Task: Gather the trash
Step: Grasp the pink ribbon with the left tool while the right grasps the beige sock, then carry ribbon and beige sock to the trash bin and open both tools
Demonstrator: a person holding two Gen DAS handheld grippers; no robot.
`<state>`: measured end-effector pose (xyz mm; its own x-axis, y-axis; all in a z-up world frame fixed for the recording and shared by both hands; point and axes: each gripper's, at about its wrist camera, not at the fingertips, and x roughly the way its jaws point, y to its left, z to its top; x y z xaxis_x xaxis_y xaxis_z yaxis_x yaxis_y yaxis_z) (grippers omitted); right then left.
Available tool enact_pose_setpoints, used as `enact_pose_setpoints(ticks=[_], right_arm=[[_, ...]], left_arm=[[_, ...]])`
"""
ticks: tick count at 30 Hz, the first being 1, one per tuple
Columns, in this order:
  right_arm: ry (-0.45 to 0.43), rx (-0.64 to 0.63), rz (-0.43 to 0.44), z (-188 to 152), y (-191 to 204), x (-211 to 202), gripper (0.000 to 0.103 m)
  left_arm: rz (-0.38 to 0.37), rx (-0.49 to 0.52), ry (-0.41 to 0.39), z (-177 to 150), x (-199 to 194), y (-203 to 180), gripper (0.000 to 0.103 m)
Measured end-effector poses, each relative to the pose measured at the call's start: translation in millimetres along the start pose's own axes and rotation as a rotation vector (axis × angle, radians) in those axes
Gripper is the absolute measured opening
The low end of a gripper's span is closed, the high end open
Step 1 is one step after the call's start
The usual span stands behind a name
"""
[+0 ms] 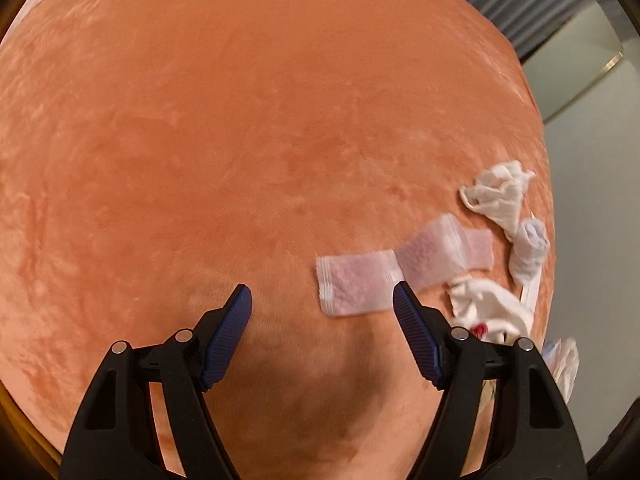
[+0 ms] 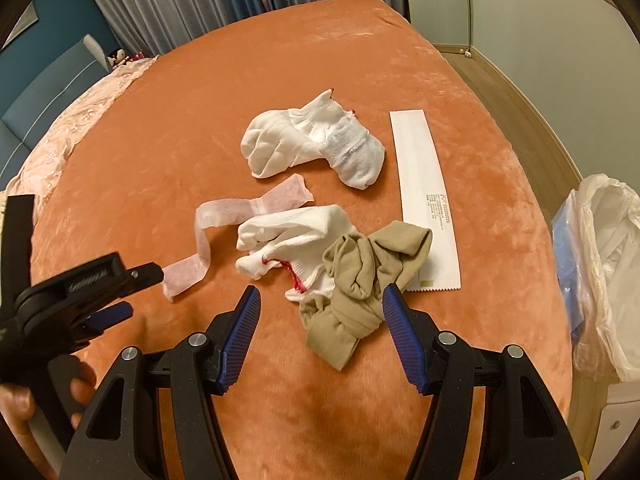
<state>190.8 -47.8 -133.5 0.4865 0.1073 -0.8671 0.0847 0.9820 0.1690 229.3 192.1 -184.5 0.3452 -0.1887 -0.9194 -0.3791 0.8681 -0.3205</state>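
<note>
Orange bedspread (image 2: 168, 128). Beige sock (image 2: 360, 280) beside white packet (image 2: 424, 196). Gauze strip (image 1: 360, 280) left of sock. Left gripper (image 1: 322, 300) and right gripper (image 2: 322, 298) both open, empty.

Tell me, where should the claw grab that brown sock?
Probably the knotted lower bunch of the brown sock, coming straight down from above. That part is the thickest lump and stands up off the bed, and it already lies between the open fingers of the right claw. Higher up, the sock lies over a white sock, so a grab there might lift both.
</note>
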Motion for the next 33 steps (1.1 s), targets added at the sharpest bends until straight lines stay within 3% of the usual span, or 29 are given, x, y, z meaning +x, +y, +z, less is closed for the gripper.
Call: enact_pose_setpoints(ticks=[4,5,6,9,11,15,18,27,33], right_arm=[[0.011,0.010,-0.017,3,-8,9,0.061],[0.015,0.014,-0.019,2,-10,11,0.060],[0.018,0.016,-0.021,2,-11,12,0.059],[0.030,0.027,-0.022,3,-16,17,0.052],[0.034,0.035,-0.017,4,-18,20,0.046],[0.037,0.046,-0.020,5,-21,23,0.019],[0.032,0.053,-0.002,5,-22,18,0.011],[-0.070,0.066,0.066,10,-20,-34,0.009],[-0.161,0.070,0.111,22,-22,-83,0.009]], left_arm=[[-0.006,-0.016,0.032,8,17,-2,0.055],[-0.004,0.001,0.025,8,18,-5,0.044],[-0.017,0.021,0.024,9,19,-7,0.024],[-0.045,0.046,0.056,8,24,-13,0.010],[-0.033,0.070,0.046,7,21,-17,0.009],[-0.019,0.101,0.011,3,7,-23,0.008],[-0.013,0.133,-0.033,-1,-14,-29,0.008],[-0.056,0.198,-0.152,2,-86,-53,0.008],[-0.099,0.276,-0.271,-3,-152,-84,0.008]])
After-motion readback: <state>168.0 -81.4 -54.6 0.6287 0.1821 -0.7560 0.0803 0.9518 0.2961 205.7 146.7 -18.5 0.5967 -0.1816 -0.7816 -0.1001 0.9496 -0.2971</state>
